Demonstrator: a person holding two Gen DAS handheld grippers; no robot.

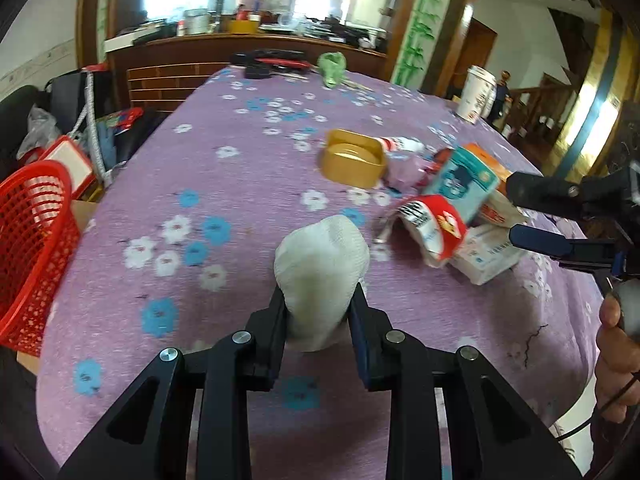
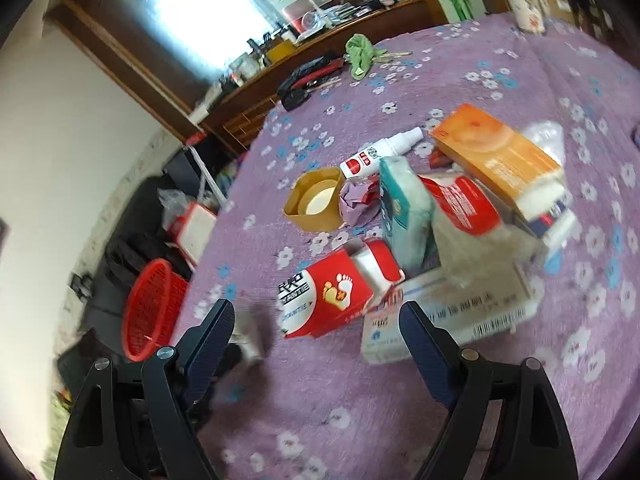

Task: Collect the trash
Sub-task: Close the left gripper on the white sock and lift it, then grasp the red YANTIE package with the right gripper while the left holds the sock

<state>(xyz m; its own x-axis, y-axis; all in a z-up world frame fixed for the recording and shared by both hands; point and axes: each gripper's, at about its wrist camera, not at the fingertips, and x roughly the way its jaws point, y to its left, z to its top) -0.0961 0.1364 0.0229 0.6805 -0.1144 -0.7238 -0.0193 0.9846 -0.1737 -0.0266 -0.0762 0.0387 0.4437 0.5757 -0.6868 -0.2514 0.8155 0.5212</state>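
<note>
tablecloth (image 1: 248, 168): purple, floral | basket (image 1: 32, 248): red | tissue (image 1: 322, 264): white

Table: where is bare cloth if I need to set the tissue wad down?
Free: the cloth between the tissue wad in the left gripper and the red basket. Crowded: the box pile and gold tub beyond the open right gripper.

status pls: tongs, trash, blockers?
Left tongs clamped on the white paper wad. Right tongs open, empty, facing the red-and-white carton in the trash pile. Red basket off table's left edge; nothing blocking.
</note>
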